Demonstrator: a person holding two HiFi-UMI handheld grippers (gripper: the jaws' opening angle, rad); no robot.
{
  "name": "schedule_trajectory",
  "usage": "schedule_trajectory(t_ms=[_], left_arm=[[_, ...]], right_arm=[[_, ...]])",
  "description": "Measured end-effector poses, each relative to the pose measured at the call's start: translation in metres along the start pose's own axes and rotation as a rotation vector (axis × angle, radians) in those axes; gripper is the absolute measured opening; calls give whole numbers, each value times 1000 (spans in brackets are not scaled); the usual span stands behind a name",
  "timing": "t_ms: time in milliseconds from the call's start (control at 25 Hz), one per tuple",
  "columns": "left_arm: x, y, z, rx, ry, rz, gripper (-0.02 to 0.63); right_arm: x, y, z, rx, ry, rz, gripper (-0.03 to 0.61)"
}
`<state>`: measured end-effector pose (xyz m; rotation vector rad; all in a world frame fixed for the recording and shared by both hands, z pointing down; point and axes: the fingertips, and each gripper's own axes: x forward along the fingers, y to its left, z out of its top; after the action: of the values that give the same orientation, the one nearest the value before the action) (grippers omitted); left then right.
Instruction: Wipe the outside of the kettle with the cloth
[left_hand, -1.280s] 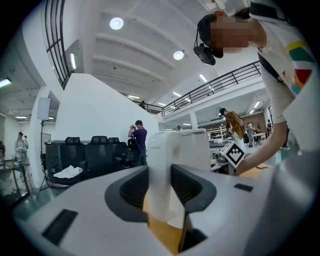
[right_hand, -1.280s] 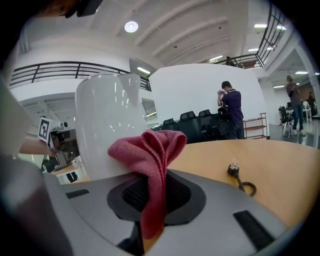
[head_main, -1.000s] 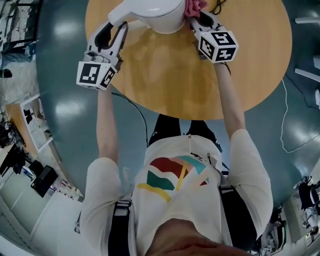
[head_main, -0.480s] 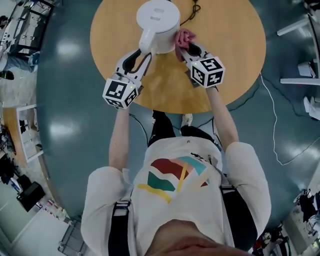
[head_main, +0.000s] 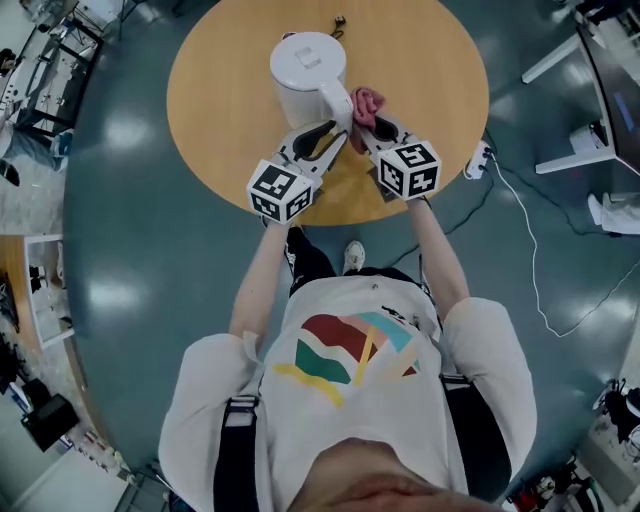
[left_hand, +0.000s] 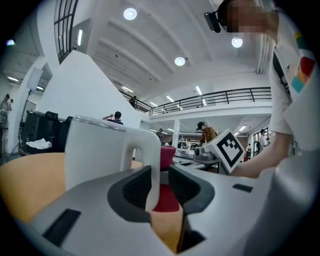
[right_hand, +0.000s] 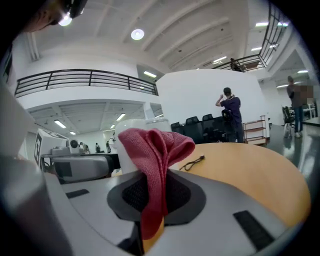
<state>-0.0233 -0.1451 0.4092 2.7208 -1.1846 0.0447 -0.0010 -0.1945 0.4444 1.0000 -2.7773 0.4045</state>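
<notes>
The white kettle (head_main: 308, 62) stood upright on the round wooden table (head_main: 430, 90), on the left half of the top as the person faced it. Its lid was on. Its handle (head_main: 337, 103) ran top to bottom down the side turned toward the person and a little to their right.

The left gripper (head_main: 338, 128) reached in almost level, with that handle between its jaws. They had just been closing. From the left gripper view the handle lay against one pad while a sliver of gap showed beside the other, so I would not have called it clamped yet.

Just to the right of the handle, the right gripper (head_main: 372, 127) was pinched firmly on the red cloth (head_main: 367, 102). The loose end bunched up above the fingertips. The cloth sat close against the kettle's wall on that side, though I could not tell whether it touched.

So the wipe looked to turn on a short push forward and left from the right hand, which was plainly the one placed for it. The wall then curved away round the far side. The handle and the left gripper crowded the near side, and I judged the cloth could snag there.

To the right and beyond the kettle the tabletop lay open, apart from a thin black cord (head_main: 338, 20) at the far edge. The near rim sat under both grippers' marker cubes.
</notes>
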Motion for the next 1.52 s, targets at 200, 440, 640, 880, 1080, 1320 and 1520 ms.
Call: schedule_trajectory(t_ms=[200,440,640,880,1080,1320,1520], left_arm=[[36,-19,1,41,15,-104,152],[17,-6,21,78,-143,63,153],[-45,44,26,43,-176,127,157],[-78,127,53,51,-138,112,436],[-51,162,77,157,-36,-131,505],[-32,163,60,238,125,-382,531],[-10,145,44,204,159,-497,531]], right_arm=[[-51,-33,5,25,-31,-111,48],[-83,-47,7,39,-50,-145,47],[-85,-25,1,70,-44,-130,48],[-70,20,3,92,-35,-129,48],[-37,43,1,143,-32,-197,48],[-3,57,18,114,-47,-301,46],[-4,18,25,78,-16,-402,48]])
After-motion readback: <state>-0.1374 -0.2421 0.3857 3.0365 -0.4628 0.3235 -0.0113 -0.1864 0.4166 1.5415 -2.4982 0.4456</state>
